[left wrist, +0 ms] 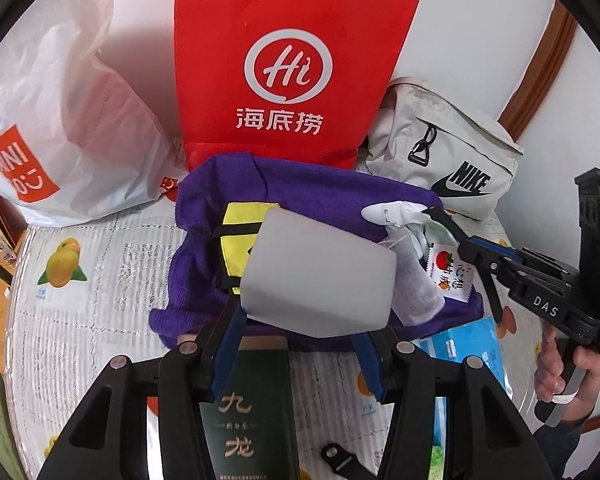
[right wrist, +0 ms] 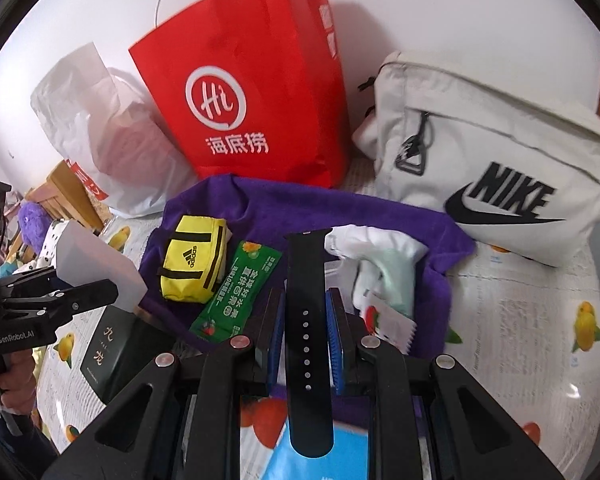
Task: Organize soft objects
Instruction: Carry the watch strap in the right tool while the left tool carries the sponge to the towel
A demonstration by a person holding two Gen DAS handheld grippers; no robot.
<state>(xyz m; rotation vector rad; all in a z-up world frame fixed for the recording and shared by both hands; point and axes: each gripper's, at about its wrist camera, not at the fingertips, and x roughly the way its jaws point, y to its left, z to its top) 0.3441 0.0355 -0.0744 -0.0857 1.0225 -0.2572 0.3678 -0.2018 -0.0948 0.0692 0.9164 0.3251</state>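
While both loads hang over the purple towel point(right wrist: 260, 204), the risks are plain. Left gripper point(left wrist: 300, 316) is clamped on a white foam block point(left wrist: 320, 276); squeezed harder, it could deform and pop free. Right gripper point(right wrist: 306, 312) pinches a black watch strap point(right wrist: 306, 320), which dangles and could snag the yellow pouch point(right wrist: 192, 268) or slide out.

— How many bags stand at the back?
— Three: one red paper bag point(right wrist: 252, 120) at twelve o'clock, one white plastic bag point(right wrist: 112, 152) at ten, one pale Nike bag point(right wrist: 500, 168) at two.
— And on the purple towel point(right wrist: 300, 208)?
— One yellow pouch point(right wrist: 192, 264), one green sachet point(right wrist: 228, 292), one tomato-print sachet point(right wrist: 388, 324).
— Grippers?
— Two: the left gripper point(left wrist: 300, 332) clamps one white foam block point(left wrist: 320, 276), the right gripper point(right wrist: 306, 320) one black watch strap point(right wrist: 306, 320).
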